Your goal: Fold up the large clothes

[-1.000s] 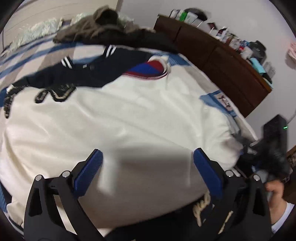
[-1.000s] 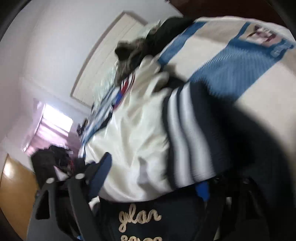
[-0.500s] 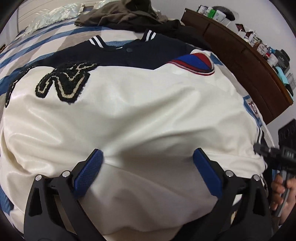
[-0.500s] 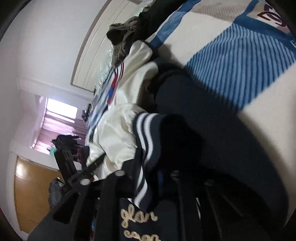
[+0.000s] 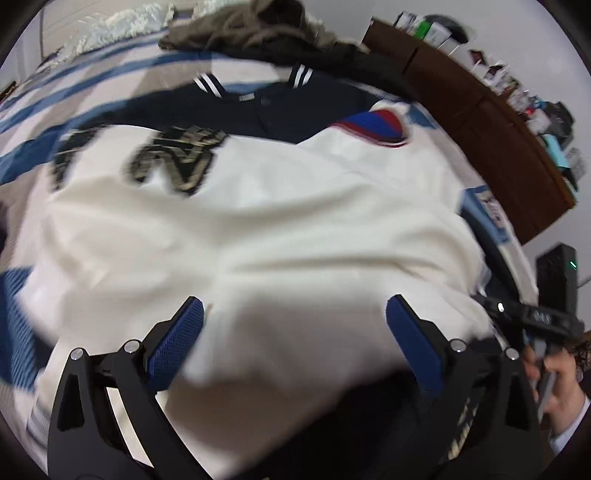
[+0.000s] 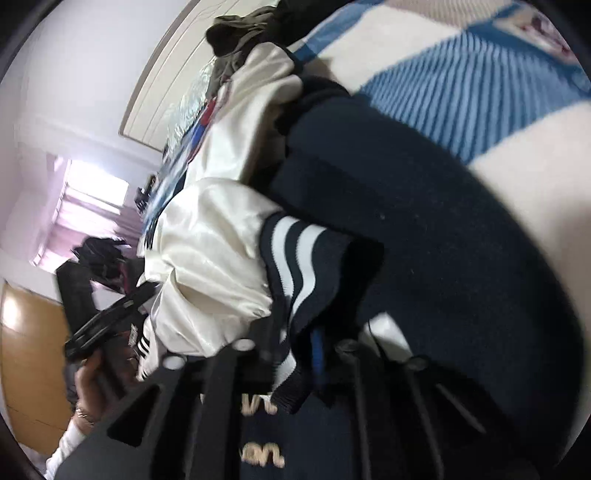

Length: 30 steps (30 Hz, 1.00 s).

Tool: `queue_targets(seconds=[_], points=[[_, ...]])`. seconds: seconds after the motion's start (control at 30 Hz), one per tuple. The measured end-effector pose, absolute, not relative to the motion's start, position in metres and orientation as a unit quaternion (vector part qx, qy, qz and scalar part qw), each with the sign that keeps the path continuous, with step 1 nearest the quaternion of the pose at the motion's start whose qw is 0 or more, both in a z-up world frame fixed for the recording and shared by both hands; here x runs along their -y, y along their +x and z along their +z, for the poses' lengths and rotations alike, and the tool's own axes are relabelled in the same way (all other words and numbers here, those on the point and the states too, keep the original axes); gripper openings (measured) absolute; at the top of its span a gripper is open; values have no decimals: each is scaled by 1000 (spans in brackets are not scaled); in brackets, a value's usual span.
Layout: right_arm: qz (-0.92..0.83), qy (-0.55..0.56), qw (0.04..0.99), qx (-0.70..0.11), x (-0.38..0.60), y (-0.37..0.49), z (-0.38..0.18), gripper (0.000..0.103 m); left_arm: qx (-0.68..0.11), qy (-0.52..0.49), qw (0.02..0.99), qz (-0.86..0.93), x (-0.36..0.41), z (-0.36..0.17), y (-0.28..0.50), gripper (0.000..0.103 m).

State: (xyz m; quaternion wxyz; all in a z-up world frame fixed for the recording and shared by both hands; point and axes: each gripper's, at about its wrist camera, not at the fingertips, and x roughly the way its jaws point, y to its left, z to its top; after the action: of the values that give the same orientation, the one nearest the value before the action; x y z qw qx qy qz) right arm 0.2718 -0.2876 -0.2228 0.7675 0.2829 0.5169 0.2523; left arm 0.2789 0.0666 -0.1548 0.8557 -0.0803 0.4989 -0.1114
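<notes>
A navy and cream varsity jacket (image 5: 266,229) lies on the bed, its cream sleeves folded across the front and its navy collar (image 5: 258,96) at the far side. My left gripper (image 5: 295,317) is open, its blue pads apart over the near cream fabric, holding nothing. My right gripper (image 6: 295,354) is shut on the jacket's navy cuff with white stripes (image 6: 295,258), next to the bunched cream sleeve (image 6: 210,266). The right gripper also shows at the right edge of the left wrist view (image 5: 532,317).
The bed has a blue and white striped cover (image 6: 461,77). A heap of dark and brown clothes (image 5: 266,33) lies at the bed's far end. A brown dresser (image 5: 480,122) with small items stands at the right. A wooden door (image 6: 26,354) is behind.
My right gripper has closed on the striped cuff and drawn it in. The left gripper stays open and has shifted slightly over the cream fabric.
</notes>
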Motion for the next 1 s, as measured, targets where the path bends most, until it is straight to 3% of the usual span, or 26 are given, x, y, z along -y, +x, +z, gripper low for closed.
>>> queue_targets(seconds=[0.03, 0.07, 0.1, 0.53, 0.8, 1.0], points=[[265, 272, 776, -504, 289, 264, -214, 76, -491, -84, 860, -115, -74, -143, 255, 97], [262, 249, 790, -495, 290, 258, -207, 96, -486, -86, 862, -114, -80, -137, 239, 97], [258, 224, 806, -484, 292, 247, -198, 98, -484, -87, 863, -113, -85, -132, 227, 97], [242, 120, 847, -458, 325, 148, -172, 98, -461, -151, 873, -57, -175, -131, 55, 97], [247, 54, 863, -438, 344, 113, -181, 98, -454, -174, 873, -39, -186, -185, 16, 97], [231, 68, 875, -420, 372, 104, -195, 98, -444, -152, 883, -23, -185, -206, 13, 97]])
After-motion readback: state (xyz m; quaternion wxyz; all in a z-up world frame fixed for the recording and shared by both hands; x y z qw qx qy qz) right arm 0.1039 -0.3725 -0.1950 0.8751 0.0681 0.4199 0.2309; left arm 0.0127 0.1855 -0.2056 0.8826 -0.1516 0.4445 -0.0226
